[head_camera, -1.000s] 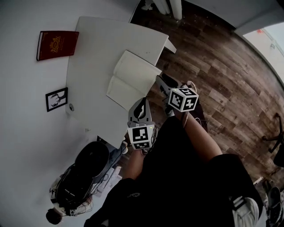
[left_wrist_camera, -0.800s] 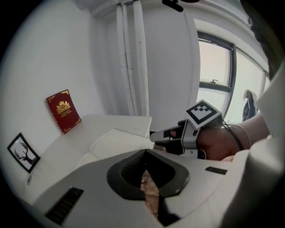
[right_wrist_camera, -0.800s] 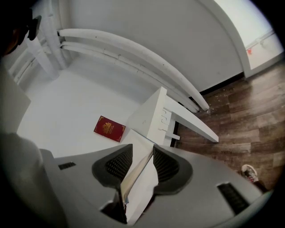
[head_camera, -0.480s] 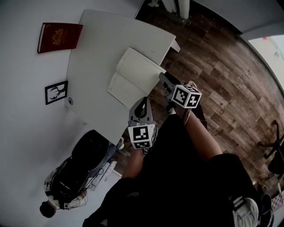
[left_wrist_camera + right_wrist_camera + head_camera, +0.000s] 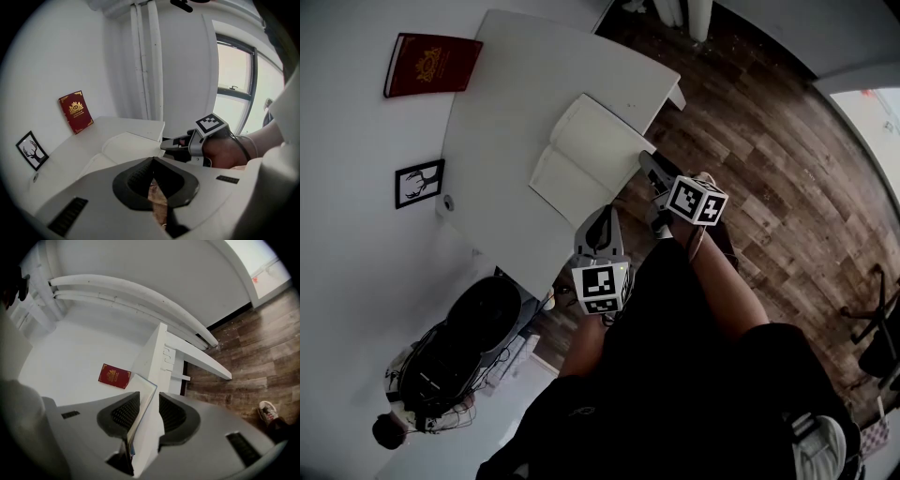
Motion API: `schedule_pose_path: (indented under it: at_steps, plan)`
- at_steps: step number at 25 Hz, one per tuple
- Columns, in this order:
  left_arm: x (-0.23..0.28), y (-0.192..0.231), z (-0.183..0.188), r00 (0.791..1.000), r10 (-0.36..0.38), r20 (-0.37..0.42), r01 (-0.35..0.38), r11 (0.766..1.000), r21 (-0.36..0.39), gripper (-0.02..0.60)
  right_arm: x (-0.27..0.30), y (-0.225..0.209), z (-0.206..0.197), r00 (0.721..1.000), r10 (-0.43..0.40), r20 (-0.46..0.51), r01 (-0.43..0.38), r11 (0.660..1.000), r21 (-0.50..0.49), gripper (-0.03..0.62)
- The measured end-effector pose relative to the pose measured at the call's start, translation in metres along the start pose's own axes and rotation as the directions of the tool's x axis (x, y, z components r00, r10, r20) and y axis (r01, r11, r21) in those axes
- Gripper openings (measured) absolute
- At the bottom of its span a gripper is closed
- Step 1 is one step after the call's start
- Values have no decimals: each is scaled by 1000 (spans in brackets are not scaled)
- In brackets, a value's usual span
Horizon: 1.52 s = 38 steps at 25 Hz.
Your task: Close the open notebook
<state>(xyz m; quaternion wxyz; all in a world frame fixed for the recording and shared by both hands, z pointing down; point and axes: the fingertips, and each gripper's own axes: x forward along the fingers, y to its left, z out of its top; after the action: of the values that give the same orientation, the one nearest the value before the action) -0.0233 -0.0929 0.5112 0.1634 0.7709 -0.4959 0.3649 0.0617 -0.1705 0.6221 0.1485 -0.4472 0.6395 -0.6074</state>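
The open notebook (image 5: 586,159) is lying flat on the white bench (image 5: 502,112), its right half reaching the bench's near edge. The right gripper (image 5: 649,167) is gripping that edge: its jaws are standing a narrow way apart, with the blue-edged cover and pages filling the gap between them. The left gripper (image 5: 602,217) is hovering just off the bench beside the notebook's near corner, its jaws pressed together and holding nothing. A red book (image 5: 431,64) is leaning against the wall behind.
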Motion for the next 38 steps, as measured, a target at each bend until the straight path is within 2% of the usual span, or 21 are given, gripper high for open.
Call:
schedule_pose_path:
  at_steps: [5,9,13,16,20,24,30,35,38]
  plan:
    - [-3,0,-3,1000,18,-3,-18,1000,-21,3,-3,3,4,1000,13,-2,-13,999,-38,67]
    - [-5,-1,-1,999,34,12,-34,998,-46,3,-7,6,6,1000,18,-2,-18,997,-68,49]
    - [-7,3,-3,999,41,31,-39,995,-87,3,-10,17,11,1000,18,-3,-19,986,-164,41]
    - [-16,8,-4,997,54,53,-47,991,-127,3,-18,31,9,1000,22,-4,-22,962,-273,37]
    - [-26,19,-6,993,75,87,-60,985,-160,3,-28,49,9,1000,20,-1,-18,914,-406,35]
    - [-34,46,-16,988,112,104,-90,977,-192,3,-28,72,3,1000,22,-6,-21,848,-529,32]
    - [-49,79,-39,979,156,130,-118,958,-262,3,-28,102,-14,1000,23,-2,-18,718,-696,31]
    - [-60,100,-63,973,183,144,-129,939,-318,3,-25,117,-31,1000,11,-10,-15,641,-767,31]
    - [-71,110,-74,968,199,151,-139,930,-340,3,-25,126,-37,1000,-1,-14,-11,574,-819,31]
